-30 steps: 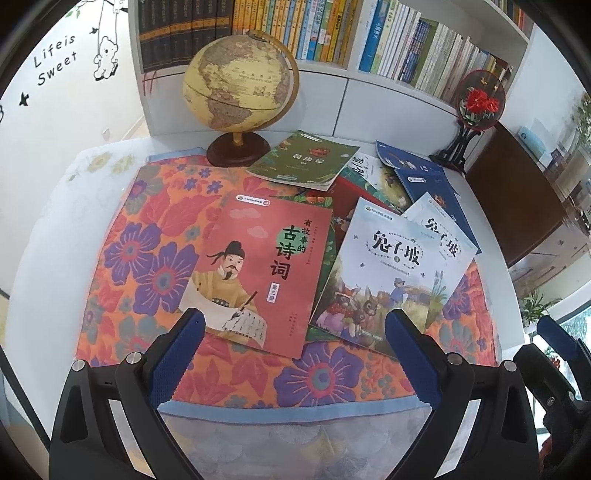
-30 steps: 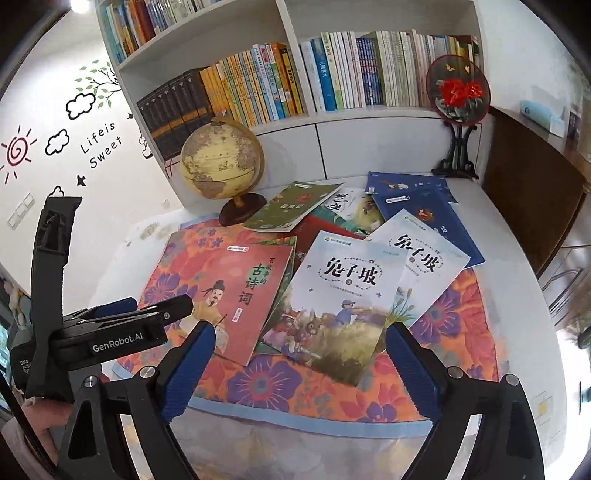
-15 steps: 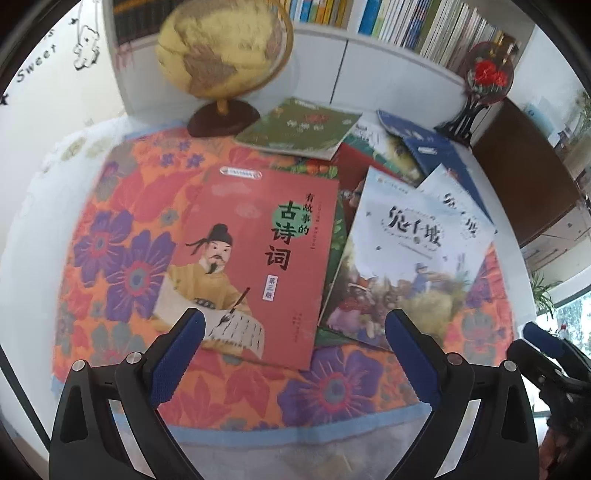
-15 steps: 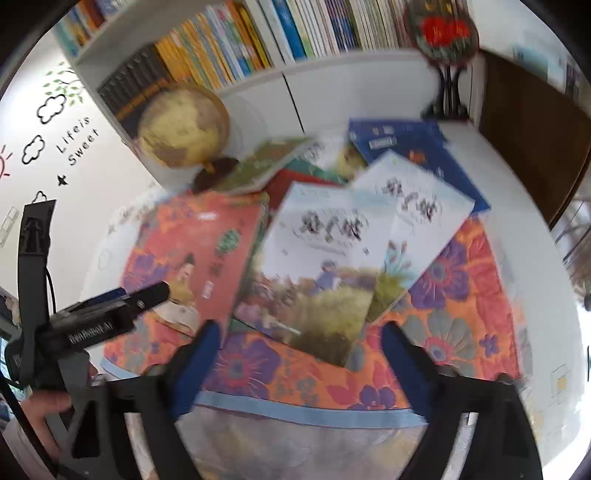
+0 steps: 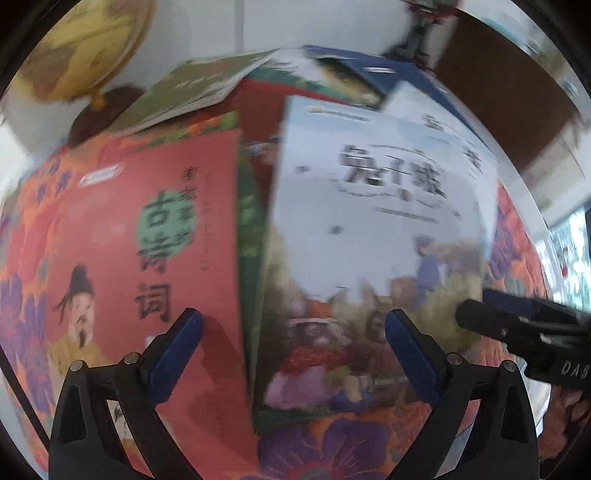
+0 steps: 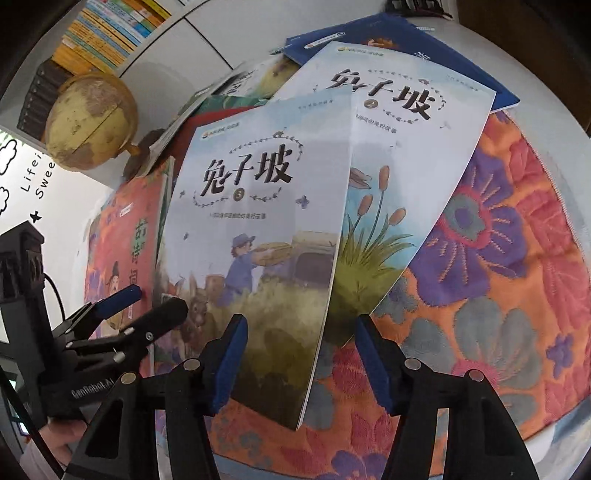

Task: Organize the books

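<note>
Several thin books lie overlapped on a floral cloth (image 6: 498,277). My left gripper (image 5: 293,332) hangs open, close above the gap between the red poetry book (image 5: 147,240) and the pale rabbit-cover book (image 5: 369,221). My right gripper (image 6: 303,350) is low over that pale book (image 6: 266,221), its jaws closing. The book's lower right edge lies between the pads, which do not press on it. A second pale book (image 6: 417,129) lies under it to the right. The left wrist view is blurred by motion.
A globe (image 6: 92,122) stands at the back left, before shelves of books (image 6: 99,33). A green book (image 5: 192,85) and a blue book (image 6: 369,37) lie farther back. The left gripper (image 6: 153,301) sits just left of my right one.
Both grippers have dropped towards the books, which now fill the views. The right gripper's jaws have narrowed around the pale book's edge. The left jaws keep their width.
</note>
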Demonstrator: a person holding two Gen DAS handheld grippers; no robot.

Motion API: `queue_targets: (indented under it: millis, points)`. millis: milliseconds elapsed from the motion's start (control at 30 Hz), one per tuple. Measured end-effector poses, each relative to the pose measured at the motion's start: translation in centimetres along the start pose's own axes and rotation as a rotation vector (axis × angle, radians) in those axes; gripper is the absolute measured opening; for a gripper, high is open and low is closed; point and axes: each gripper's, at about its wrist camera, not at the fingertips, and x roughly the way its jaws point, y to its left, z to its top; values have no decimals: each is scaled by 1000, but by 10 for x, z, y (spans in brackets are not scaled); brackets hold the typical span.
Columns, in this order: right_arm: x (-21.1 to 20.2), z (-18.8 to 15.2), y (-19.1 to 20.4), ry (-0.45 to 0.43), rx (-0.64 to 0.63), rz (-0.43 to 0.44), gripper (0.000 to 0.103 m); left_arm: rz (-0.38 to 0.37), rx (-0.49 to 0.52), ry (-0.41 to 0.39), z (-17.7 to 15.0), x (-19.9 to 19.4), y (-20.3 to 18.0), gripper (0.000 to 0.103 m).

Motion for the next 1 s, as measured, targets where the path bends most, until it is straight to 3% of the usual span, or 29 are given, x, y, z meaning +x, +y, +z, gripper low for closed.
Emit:
queue_targets:
  millis: [67, 200, 300, 400, 567, 667, 800, 900, 967, 1000]
  points:
    - [-1, -2, -1, 3, -7, 20, 57, -41, 54, 12, -3, -2, -13, 95]
    - [-2, -20, -16, 57, 43, 126, 51, -130, 55, 43, -12, -5, -20, 95]
    - [-8, -40, -11, 64, -19, 92, 50, -160, 62, 63, -27, -11, -26, 95]
    - [-13, -61, -14, 112, -25, 111, 50, -194, 58, 88, -48, -18, -31, 95]
    - [-26, -98, -20, 219, -53, 137, 49, -308, 23, 193, -89, -29, -35, 95]
    - [-34, -99, -29, 189, -56, 110, 49, -272, 16, 220, -98, -21, -31, 95]
    - [-29, -77, -49, 162, 18, 150, 49, -308, -102, 219, -85, -18, -18, 94]
    - [-23, -68, -49, 166, -5, 183, 43, -252, -97, 187, -75, -16, -16, 74]
    - [-22, -67, -50, 175, -31, 194, 31, -246, -113, 172, -69, -14, -13, 71]
    - [-20, -67, -47, 175, -40, 198, 30, -251, -114, 172, -68, -12, -12, 71]
